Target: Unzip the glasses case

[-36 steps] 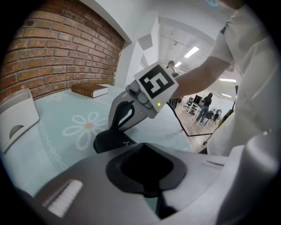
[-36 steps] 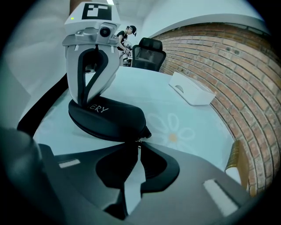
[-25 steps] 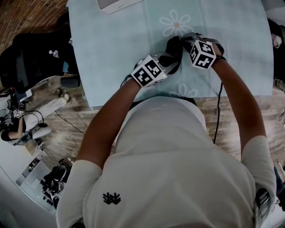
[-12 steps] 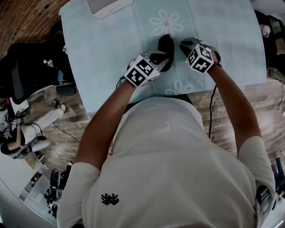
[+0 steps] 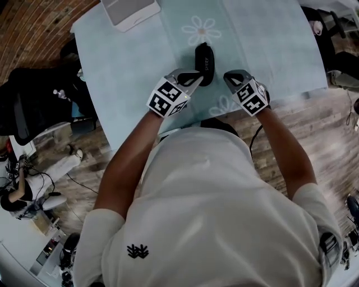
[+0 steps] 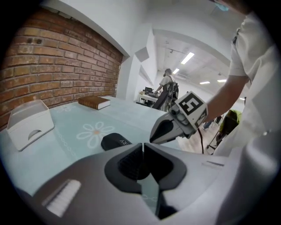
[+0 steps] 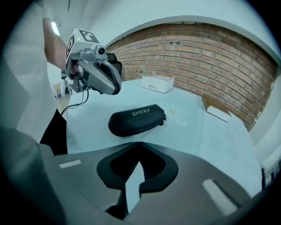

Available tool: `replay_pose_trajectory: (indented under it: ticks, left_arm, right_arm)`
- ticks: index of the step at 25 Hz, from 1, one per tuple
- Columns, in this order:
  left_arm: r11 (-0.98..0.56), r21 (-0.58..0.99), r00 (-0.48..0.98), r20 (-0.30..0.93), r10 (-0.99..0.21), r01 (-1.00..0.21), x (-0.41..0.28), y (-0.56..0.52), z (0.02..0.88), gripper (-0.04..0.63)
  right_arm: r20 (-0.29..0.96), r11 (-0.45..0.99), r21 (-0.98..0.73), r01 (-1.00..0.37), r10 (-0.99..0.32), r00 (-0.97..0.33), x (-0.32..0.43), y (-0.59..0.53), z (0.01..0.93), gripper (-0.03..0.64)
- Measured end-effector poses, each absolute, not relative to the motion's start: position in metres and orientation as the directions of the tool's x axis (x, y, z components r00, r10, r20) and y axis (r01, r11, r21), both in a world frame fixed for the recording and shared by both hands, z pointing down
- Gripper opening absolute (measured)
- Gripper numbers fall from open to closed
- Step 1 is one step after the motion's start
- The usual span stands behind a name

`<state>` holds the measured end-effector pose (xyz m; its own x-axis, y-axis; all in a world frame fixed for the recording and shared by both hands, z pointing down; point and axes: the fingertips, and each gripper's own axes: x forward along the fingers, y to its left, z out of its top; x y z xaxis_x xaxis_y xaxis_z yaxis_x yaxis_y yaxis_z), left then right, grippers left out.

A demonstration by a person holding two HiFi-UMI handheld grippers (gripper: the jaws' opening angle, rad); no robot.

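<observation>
A black zipped glasses case [image 5: 203, 60] lies shut on the pale blue tablecloth [image 5: 134, 61], by a printed daisy. White lettering shows on its lid in the right gripper view [image 7: 137, 118], and a zip pull hangs at its right end. My left gripper [image 5: 192, 76] sits just left of the case's near end, jaws shut on nothing [image 6: 142, 146]. My right gripper [image 5: 230, 76] is a little to the case's right, apart from it, also shut and empty [image 7: 139, 143]. Each gripper shows in the other's view: the right gripper [image 6: 175, 125] and the left gripper [image 7: 99, 77].
A white holder [image 5: 129, 10] stands at the table's far left corner. A brown book [image 6: 94, 102] lies further along the table by the brick wall. The table's near edge [image 5: 185, 120] runs just behind both grippers, with wood floor and cables beyond.
Both grippers have pulled back from the case toward the near table edge. The case, earlier covered between them, now lies alone on the cloth.
</observation>
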<state>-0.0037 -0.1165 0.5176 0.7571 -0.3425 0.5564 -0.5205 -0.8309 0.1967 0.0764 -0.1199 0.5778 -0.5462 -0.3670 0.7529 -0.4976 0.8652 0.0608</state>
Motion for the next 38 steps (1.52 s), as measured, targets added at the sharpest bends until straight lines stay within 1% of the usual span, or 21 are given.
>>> replay_pose_trajectory:
  ticks: [7,13,17,22,31,38]
  left_arm:
    - [-0.833,0.208,0.791,0.492,-0.364,-0.512,-0.033,-0.076,0.489,0.054]
    - [-0.826,0.258,0.834,0.397,-0.382,-0.502,-0.064,-0.029,0.459,0.054]
    - [-0.821,0.263,0.833,0.395,-0.387,-0.506,-0.085,0.004,0.448,0.054]
    - [-0.803,0.312,0.842,0.375,-0.388,-0.508,-0.107,0.049,0.436,0.054]
    - [-0.771,0.351,0.840,0.335,-0.427,-0.531,-0.146,0.102,0.418,0.054]
    - [-0.762,0.332,0.826,0.325,-0.461,-0.556,-0.171,0.116,0.411,0.054]
  right_arm:
    - [0.683,0.818,0.037,-0.574,-0.440,-0.583,0.047,-0.055,0.547,0.000]
    - [0.649,0.785,0.016,-0.619,-0.479,-0.592,0.018,0.001,0.519,0.000]
    - [0.603,0.749,-0.025,-0.662,-0.517,-0.607,0.003,0.034,0.497,0.000]
    - [0.551,0.715,-0.077,-0.695,-0.550,-0.627,-0.020,0.073,0.469,0.000]
    - [0.551,0.694,-0.078,-0.715,-0.568,-0.611,-0.034,0.118,0.454,0.000]
    - [0.546,0.712,-0.063,-0.700,-0.562,-0.621,-0.054,0.134,0.445,0.000]
